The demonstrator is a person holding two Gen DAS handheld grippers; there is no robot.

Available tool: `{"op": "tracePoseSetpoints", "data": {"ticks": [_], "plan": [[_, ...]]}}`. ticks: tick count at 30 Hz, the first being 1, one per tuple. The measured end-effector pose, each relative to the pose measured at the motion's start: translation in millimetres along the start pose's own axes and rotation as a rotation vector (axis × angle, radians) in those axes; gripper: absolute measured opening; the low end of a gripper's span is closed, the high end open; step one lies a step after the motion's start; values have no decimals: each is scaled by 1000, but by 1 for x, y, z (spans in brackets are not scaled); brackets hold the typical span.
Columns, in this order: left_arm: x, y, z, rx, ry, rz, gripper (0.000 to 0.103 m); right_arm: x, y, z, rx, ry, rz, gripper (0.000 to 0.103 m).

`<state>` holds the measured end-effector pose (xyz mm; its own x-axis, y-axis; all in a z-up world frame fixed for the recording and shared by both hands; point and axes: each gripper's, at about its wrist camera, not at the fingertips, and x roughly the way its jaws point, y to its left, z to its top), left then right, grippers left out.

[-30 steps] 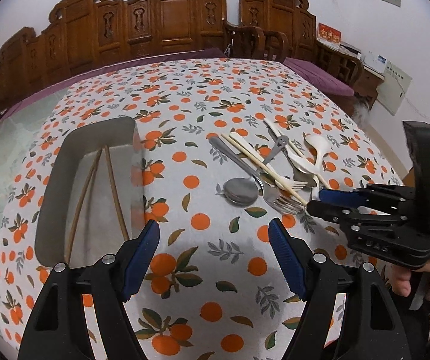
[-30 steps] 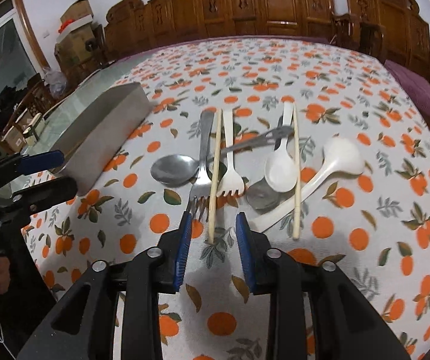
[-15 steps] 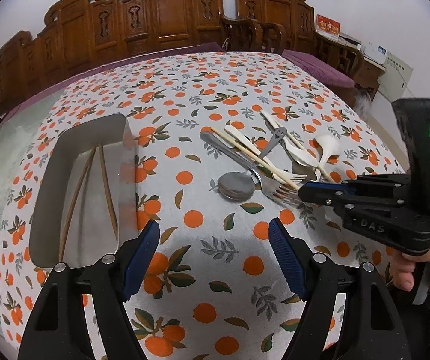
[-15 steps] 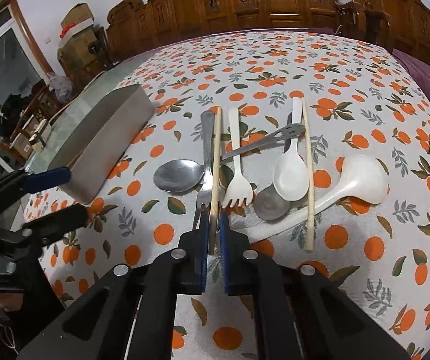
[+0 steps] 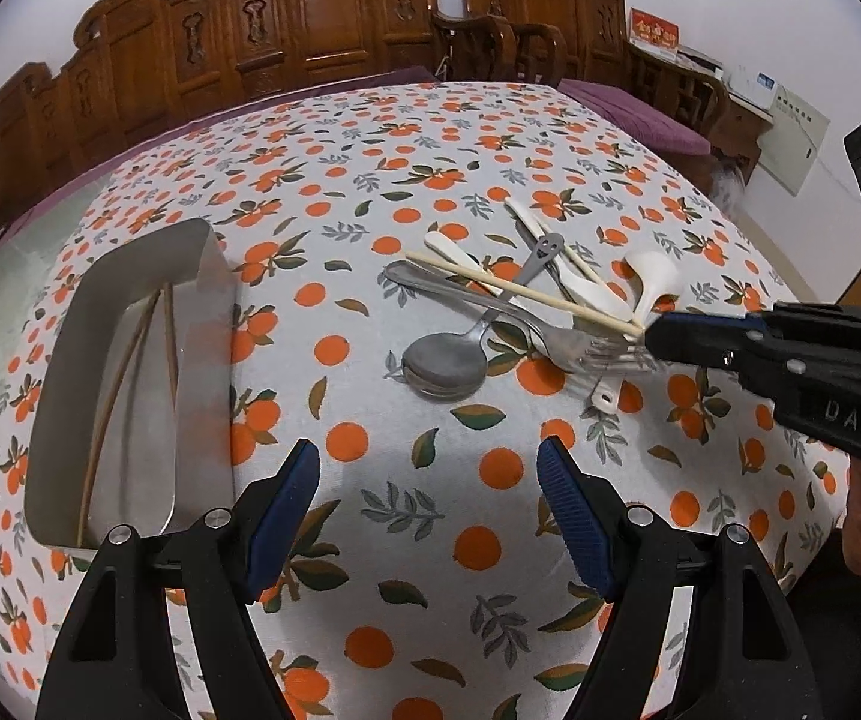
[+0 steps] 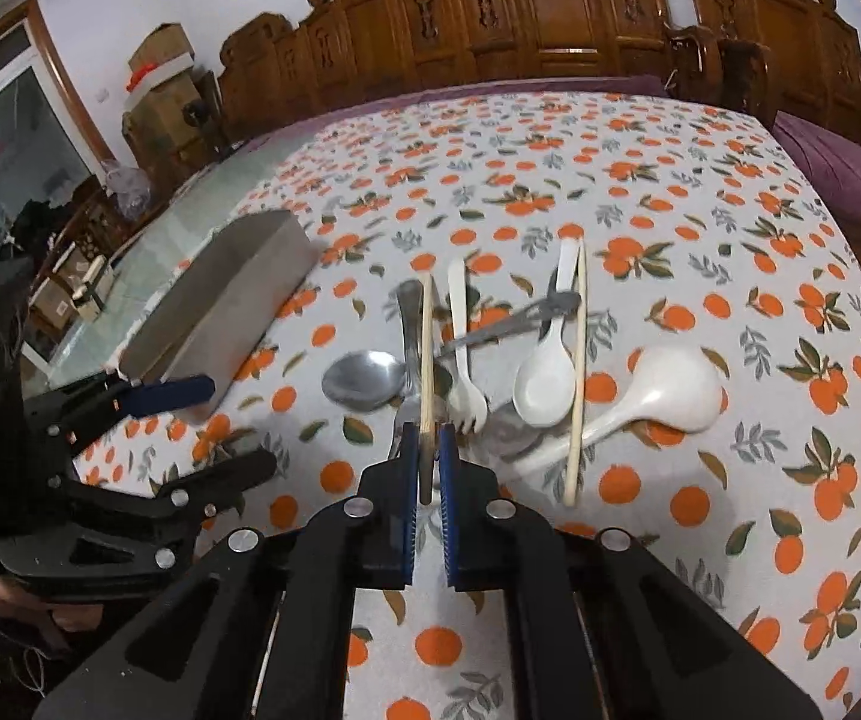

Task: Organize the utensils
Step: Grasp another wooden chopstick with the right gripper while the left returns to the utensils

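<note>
Chopstick [image 6: 426,360] now clamped at its near end by right gripper [image 6: 428,468]; fingers just closed on it, tip lifting off the utensil pile. Left gripper [image 5: 430,516] spread, empty, near tray [image 5: 130,276]. Next: carry to tray.

Even indoor light, soft shadows under the black-and-blue left gripper [image 5: 427,507]; fisheye bends the edges, corners vignette dark; grey metal tray [image 5: 130,276] gleams.
</note>
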<state>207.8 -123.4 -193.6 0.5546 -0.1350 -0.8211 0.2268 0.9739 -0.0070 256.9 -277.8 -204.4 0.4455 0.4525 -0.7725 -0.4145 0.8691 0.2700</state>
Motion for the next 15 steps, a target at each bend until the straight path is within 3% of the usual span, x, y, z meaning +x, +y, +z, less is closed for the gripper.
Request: {"op": "tracePoseSetpoints", "data": {"ticks": [7,15], "plan": [[0,5,-3,-7,4,12,72,21,10,-27,-25,95,3,8],[-5,12,-6,-19,1,15,72,18,18,-27,-15,86,27,8]]}}
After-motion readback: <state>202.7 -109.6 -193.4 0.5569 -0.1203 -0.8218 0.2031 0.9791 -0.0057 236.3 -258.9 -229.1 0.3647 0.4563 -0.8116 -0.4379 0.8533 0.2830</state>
